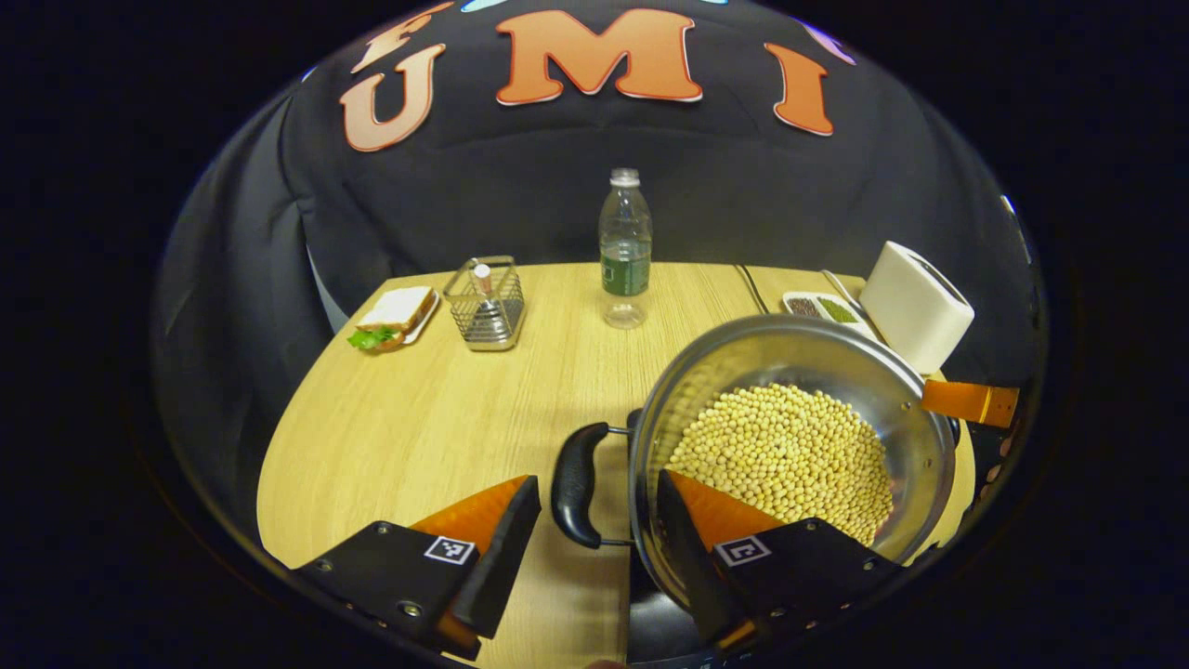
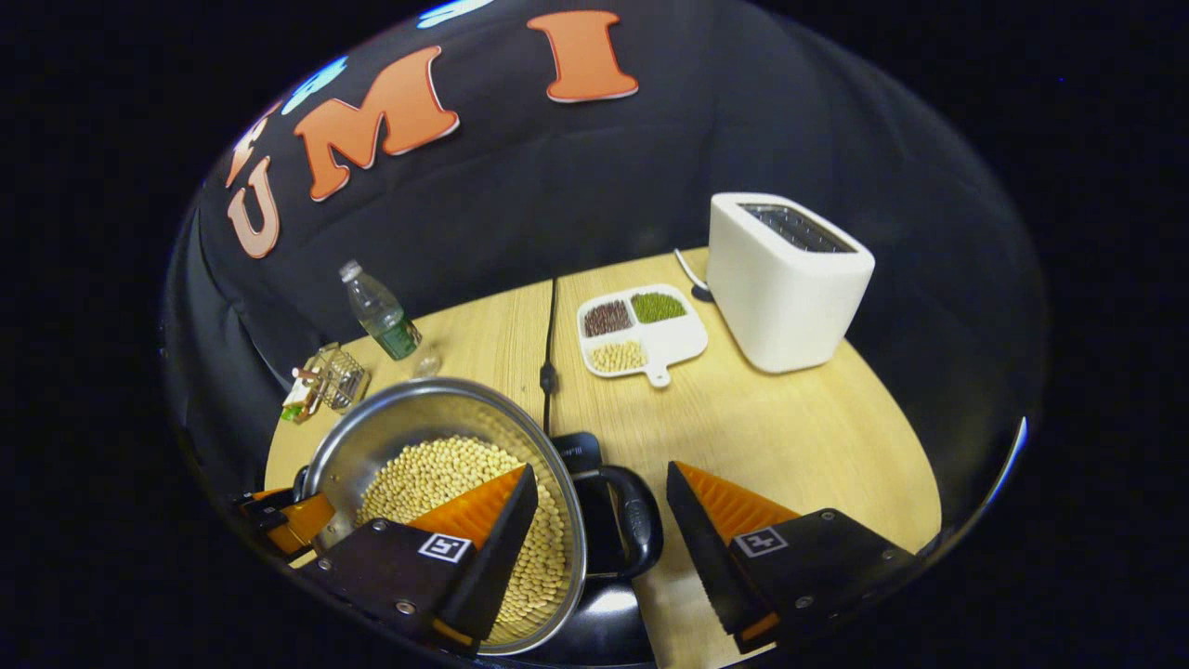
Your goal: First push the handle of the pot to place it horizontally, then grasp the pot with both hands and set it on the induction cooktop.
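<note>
Two tongs straddle a steel pot (image 1: 790, 446) of beans over the dark cooktop (image 2: 594, 613) on the table (image 1: 418, 418) — left tongs (image 1: 594, 516) and right tongs (image 2: 602, 511) each gape around a black side handle, neither pressing.

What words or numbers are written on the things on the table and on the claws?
Nothing here can be read as a word or number.
Water bottle, green label: too blurred to read.
Induction cooktop, small grey print by the pot: too small to read.
Left claw and right claw: black-and-white square patterns, no words.
</note>
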The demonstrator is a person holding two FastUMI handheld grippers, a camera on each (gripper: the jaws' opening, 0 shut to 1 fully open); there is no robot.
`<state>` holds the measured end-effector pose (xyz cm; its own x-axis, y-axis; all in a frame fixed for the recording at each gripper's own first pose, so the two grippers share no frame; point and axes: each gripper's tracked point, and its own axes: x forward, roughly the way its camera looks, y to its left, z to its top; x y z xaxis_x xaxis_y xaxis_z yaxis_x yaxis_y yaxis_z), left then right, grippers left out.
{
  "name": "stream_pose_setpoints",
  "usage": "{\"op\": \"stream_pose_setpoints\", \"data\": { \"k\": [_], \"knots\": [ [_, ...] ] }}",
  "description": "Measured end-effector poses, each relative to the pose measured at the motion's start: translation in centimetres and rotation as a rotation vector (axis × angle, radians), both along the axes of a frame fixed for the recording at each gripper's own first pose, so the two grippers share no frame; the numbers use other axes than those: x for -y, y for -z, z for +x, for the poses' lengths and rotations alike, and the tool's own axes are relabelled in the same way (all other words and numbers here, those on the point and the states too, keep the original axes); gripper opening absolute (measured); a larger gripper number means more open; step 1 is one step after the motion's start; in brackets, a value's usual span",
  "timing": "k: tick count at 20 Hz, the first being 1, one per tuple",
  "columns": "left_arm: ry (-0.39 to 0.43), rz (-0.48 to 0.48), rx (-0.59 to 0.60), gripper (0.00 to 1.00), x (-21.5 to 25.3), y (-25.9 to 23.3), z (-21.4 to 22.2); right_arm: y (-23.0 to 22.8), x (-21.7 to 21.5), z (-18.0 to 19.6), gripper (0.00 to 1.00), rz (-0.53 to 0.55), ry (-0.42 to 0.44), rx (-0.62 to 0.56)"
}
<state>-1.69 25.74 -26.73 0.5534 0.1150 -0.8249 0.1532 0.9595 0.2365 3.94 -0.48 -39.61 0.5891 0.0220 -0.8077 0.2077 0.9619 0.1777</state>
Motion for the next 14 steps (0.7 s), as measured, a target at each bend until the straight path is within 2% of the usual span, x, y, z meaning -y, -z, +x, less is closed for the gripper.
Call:
{"op": "stream_pose_setpoints", "data": {
  "k": [4, 7, 11, 14],
  "knots": [
    [-0.029, -0.022, 0.172, 0.78, -0.4, -7.0, 3.6, -8.3, -0.4, 2.6, 0.93, -0.038, -0.043, 0.214],
    [-0.032, -0.044, 0.322, 0.78, -0.2, -14.7, 6.2, -14.6, -1.6, 3.6, 0.94, -0.053, -0.094, 0.356],
    [-0.038, -0.061, 0.494, 0.78, 0.4, -22.9, 6.8, -21.4, -3.9, 4.6, 0.94, -0.038, -0.138, 0.503],
    [-0.036, -0.074, 0.611, 0.78, 0.5, -29.2, 7.1, -26.8, -4.3, 4.9, 0.94, -0.072, -0.183, 0.642]
  ]
}}
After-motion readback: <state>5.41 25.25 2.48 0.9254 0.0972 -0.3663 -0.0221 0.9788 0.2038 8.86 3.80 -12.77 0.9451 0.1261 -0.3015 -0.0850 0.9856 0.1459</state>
